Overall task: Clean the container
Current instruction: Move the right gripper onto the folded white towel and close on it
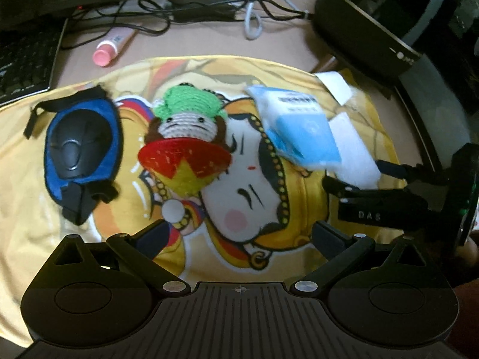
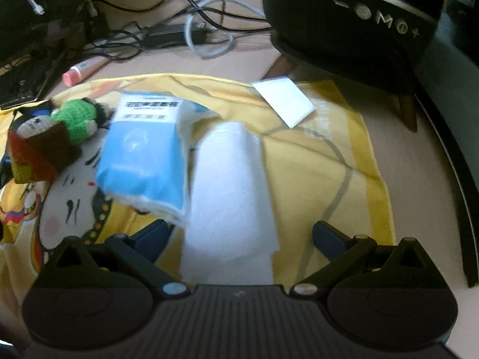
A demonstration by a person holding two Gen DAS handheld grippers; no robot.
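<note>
We see no clear container; the blue wipes pack lies on the yellow cartoon cloth, touching a white tissue that runs between our right gripper's wide-spread fingers. Our left gripper hovers wide too, empty, near the crochet doll and knee pad.

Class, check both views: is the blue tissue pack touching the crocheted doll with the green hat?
Apart. In the left wrist view, printed yellow cloth shows between the blue tissue pack and the crocheted doll with the green hat.
</note>
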